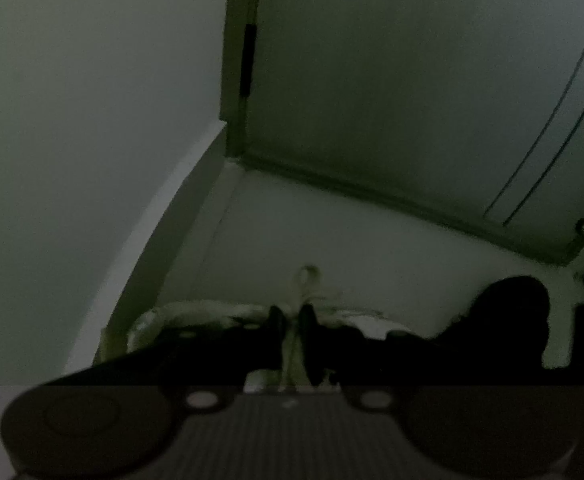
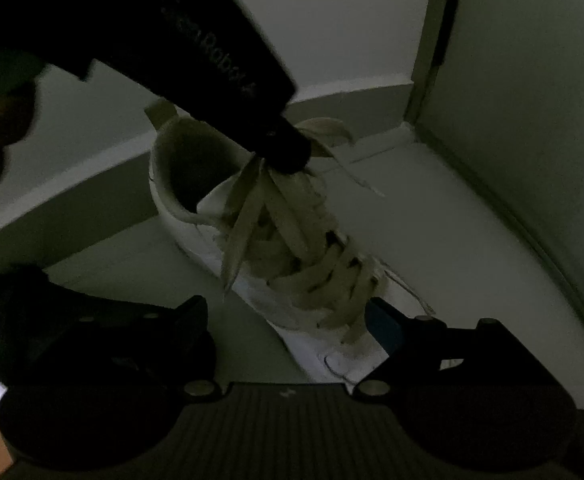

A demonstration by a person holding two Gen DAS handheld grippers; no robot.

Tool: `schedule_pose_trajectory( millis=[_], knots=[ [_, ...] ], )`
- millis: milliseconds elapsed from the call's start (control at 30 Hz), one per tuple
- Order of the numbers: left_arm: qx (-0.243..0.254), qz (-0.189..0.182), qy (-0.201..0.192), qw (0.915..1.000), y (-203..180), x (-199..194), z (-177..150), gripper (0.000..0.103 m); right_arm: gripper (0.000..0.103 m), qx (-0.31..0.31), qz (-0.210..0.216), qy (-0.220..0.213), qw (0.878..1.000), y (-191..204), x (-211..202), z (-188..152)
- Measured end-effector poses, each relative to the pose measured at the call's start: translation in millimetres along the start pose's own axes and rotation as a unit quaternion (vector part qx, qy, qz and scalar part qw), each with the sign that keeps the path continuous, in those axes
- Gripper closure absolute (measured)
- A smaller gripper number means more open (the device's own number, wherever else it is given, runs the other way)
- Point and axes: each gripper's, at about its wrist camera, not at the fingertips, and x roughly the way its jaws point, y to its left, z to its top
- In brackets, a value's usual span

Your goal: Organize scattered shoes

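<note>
Right gripper (image 2: pixel 292 320) spread wide over white sneaker (image 2: pixel 292 264).
I read its fingers either side of the toe end, apart from it. Left gripper (image 2: pixel 288 152) is pinched on the laces (image 2: pixel 248 216) near the tongue. Sneaker sits on pale floor (image 2: pixel 452 220), near the corner by the door (image 2: pixel 532 80).

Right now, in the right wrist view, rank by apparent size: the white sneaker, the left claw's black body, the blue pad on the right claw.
1. Left claw's black body, though nearness inflates it
2. White sneaker
3. Blue pad, clearly smallest
</note>
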Motion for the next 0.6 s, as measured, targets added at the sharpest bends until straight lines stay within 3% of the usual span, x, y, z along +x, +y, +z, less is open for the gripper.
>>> schedule_pose_trajectory(
  millis=[67, 100, 200, 333, 433, 600],
  knots=[
    [0.004, 0.020, 0.010, 0.9997, -3, 3, -2, 0.085, 0.013, 0.015, 0.000, 0.000, 1.000, -1, 7, 2],
    [-0.001, 0.021, 0.008, 0.9997, 0, -1, -4, 0.071, 0.013, 0.022, -0.003, -0.005, 1.000, -2, 9, 2],
    [-0.007, 0.024, -0.002, 0.9997, 9, -10, -13, 0.045, 0.013, 0.046, -0.006, -0.015, 0.999, -6, 14, 2],
    [-0.016, 0.034, -0.007, 0.9993, 27, -23, -28, 0.043, 0.012, 0.063, -0.010, -0.023, 0.998, -10, 21, 5],
    [-0.024, 0.044, 0.006, 0.9987, 42, -28, -41, 0.042, 0.005, 0.061, -0.015, -0.024, 0.998, -6, 27, 7],
    [-0.017, 0.054, 0.031, 0.9979, 57, -35, -64, 0.042, 0.005, 0.052, -0.029, -0.029, 0.998, -8, 31, 1]
  ],
)
